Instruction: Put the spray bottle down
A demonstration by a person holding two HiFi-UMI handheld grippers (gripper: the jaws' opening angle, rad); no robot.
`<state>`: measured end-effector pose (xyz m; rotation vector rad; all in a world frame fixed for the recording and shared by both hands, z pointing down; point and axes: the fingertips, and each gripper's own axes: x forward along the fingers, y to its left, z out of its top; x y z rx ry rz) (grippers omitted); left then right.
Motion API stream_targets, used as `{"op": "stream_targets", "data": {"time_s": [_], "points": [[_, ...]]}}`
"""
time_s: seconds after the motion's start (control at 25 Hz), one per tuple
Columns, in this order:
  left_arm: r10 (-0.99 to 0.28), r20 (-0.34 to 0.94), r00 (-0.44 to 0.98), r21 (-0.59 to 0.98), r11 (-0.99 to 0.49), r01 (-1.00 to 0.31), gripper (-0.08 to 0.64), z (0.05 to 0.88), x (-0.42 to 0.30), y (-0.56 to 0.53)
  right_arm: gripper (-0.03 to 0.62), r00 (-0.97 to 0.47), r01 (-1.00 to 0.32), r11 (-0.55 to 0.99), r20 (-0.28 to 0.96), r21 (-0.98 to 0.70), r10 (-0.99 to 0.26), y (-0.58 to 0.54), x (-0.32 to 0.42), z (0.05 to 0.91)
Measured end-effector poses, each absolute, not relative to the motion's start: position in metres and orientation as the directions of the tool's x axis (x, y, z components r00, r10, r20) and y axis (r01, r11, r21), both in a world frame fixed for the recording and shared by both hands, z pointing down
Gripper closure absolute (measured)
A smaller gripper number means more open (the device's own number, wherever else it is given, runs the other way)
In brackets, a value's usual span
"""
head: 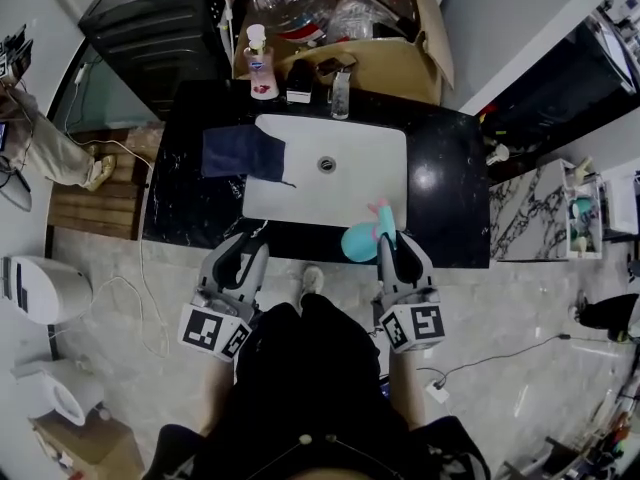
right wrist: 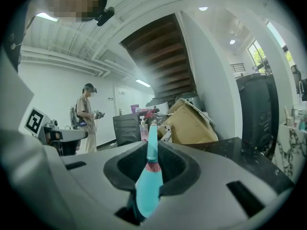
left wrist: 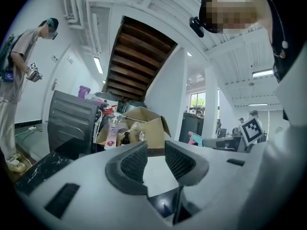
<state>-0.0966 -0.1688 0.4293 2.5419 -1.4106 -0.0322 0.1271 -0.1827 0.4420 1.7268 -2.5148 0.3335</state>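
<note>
Right tongs (right wrist: pixel 152 162): gripping teal plastic spray bottle (right wrist: pixel 147 188) (right gripper view only). Head view: bottle near white rectangular sink (head: pixel 270 200), front rim. Left tongs (left wrist: pixel 154 159): narrow, empty.

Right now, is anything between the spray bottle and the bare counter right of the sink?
Nothing visible. The spray bottle, clamped in the right gripper, is at the front edge of the counter; right of the sink it is bare. The blue cloth lies at the sink's left.
</note>
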Motion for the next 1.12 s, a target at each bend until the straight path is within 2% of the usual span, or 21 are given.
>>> {"op": "stream_targets", "data": {"time_s": [0.56,0.84,1.12], "points": [[-0.840,0.124,0.528,0.229,-0.494,-0.839,0.445,0.435,-0.097,-0.215,0.523,-0.326,-0.944,0.305,0.225,-0.125,-0.918,-0.278,0.147,0.479],[-0.846,0.133,0.516,0.203,-0.487,-0.850,0.445,0.429,-0.114,-0.242,0.523,-0.281,-0.941,0.208,0.277,-0.266,-0.919,-0.339,0.163,0.543],[-0.847,0.162,0.507,0.210,-0.472,-0.856,0.445,0.438,-0.120,-0.253,0.523,-0.299,-0.899,0.115,0.399,-0.423,-0.867,-0.387,0.159,0.631]]}}
